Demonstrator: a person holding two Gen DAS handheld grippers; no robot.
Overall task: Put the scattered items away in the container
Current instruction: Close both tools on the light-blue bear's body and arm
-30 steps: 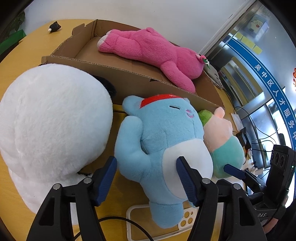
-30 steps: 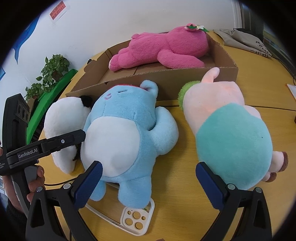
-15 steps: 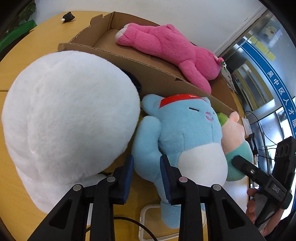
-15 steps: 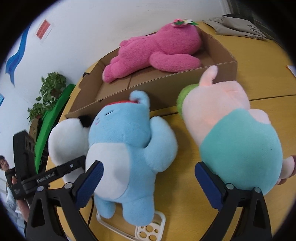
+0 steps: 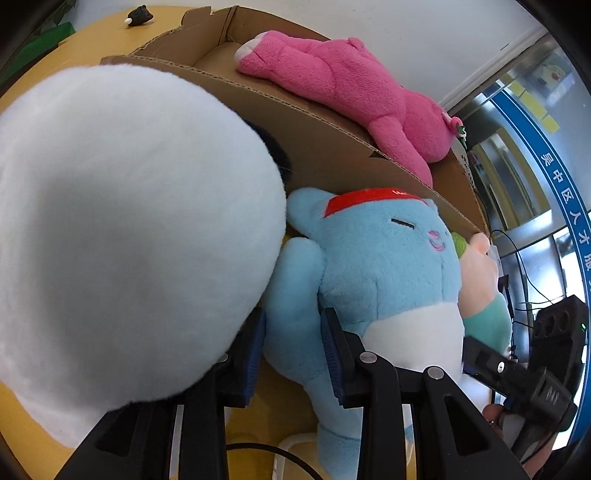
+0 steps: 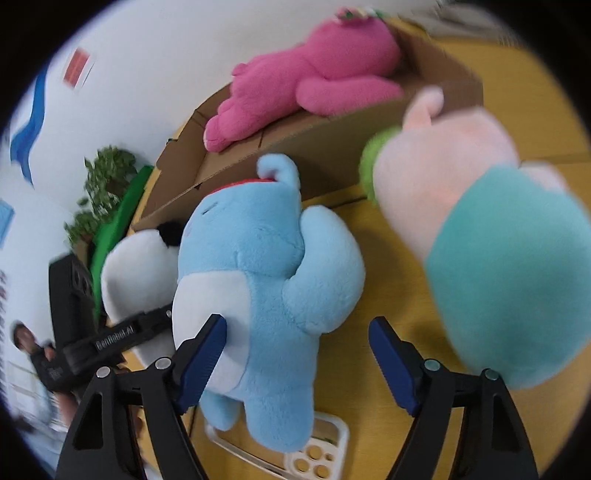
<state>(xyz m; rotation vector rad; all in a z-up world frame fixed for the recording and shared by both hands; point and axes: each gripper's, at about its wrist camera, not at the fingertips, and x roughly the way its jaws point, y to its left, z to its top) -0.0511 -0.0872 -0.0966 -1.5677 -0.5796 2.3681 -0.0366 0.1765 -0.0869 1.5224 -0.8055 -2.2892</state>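
Note:
A blue plush toy [image 5: 388,266] lies on its back on the yellow table against the cardboard box [image 5: 325,147], which holds a pink plush [image 5: 351,74]. My left gripper [image 5: 293,354] has both pads against the blue toy's arm, its jaws opening slightly. A big white plush [image 5: 129,221] crowds its left finger. My right gripper [image 6: 295,354] straddles the blue toy's [image 6: 258,258] lower body with its jaws closing. Its left pad touches the belly and its right pad stands clear. A pink-and-teal plush [image 6: 498,240] lies to the right.
A clear phone case [image 6: 321,454] lies under the blue toy's feet. A small black item [image 5: 138,16] sits at the table's far edge. A potted plant [image 6: 107,192] and a person [image 6: 26,339] are beyond the table on the left.
The left jaws narrowed from wide onto the blue toy's arm and came closer. The right gripper rolled, its jaws narrowed, and it shifted left onto the blue toy's lower body.

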